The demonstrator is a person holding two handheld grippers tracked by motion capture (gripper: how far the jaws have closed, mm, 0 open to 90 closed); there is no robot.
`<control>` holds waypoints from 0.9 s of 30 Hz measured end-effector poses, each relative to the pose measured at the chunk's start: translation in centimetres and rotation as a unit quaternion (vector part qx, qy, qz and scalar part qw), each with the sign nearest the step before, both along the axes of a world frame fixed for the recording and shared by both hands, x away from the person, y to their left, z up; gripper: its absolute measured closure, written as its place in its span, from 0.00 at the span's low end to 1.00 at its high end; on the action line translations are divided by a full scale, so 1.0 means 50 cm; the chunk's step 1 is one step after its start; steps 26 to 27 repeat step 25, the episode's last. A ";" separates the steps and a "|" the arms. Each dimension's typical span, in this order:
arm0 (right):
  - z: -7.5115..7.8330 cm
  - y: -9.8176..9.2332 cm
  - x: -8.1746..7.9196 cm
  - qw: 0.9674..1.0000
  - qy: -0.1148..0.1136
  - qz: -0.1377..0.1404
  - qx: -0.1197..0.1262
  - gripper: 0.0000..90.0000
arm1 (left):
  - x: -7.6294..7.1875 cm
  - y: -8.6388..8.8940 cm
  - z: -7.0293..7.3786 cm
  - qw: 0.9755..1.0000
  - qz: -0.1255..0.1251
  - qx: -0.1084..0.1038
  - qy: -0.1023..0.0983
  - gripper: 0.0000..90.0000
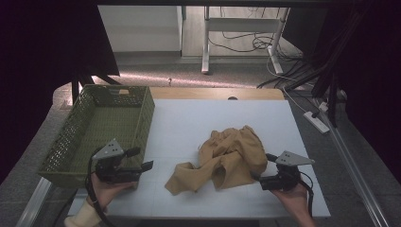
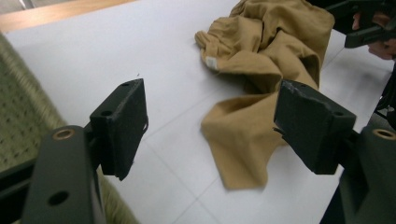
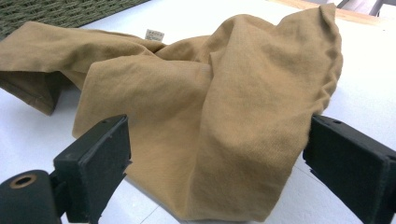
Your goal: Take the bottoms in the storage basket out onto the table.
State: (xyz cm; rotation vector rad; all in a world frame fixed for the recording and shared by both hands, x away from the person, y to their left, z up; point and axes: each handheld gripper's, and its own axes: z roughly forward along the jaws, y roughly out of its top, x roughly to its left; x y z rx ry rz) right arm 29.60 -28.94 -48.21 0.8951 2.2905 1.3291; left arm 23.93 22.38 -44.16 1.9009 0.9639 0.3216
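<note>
Tan garment (image 1: 231, 158), crumpled, folds hidden

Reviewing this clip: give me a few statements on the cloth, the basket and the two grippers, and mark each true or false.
1. The tan cloth lies crumpled on the white table. True.
2. The cloth is inside the green basket. False: the cloth is on the table to the basket's right, and nothing shows in the part of the basket that is in view.
3. The left gripper has its jaws open with nothing clamped. True.
4. The right gripper is lifting the cloth off the table. False: its jaws stand open either side of the cloth's near edge, and the cloth rests on the table.
5. The basket sits at the table's right edge. False: it is at the left.
</note>
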 end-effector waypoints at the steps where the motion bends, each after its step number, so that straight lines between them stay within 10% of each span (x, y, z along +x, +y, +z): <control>1: 0.000 0.000 0.000 1.000 0.000 0.000 0.000 0.09 | -0.003 0.004 -0.002 1.000 0.004 0.001 -0.001 0.29; 27: 0.001 -0.001 -0.001 1.000 -0.002 0.001 0.002 0.09 | -0.008 0.024 -0.015 1.000 0.017 0.003 0.005 0.27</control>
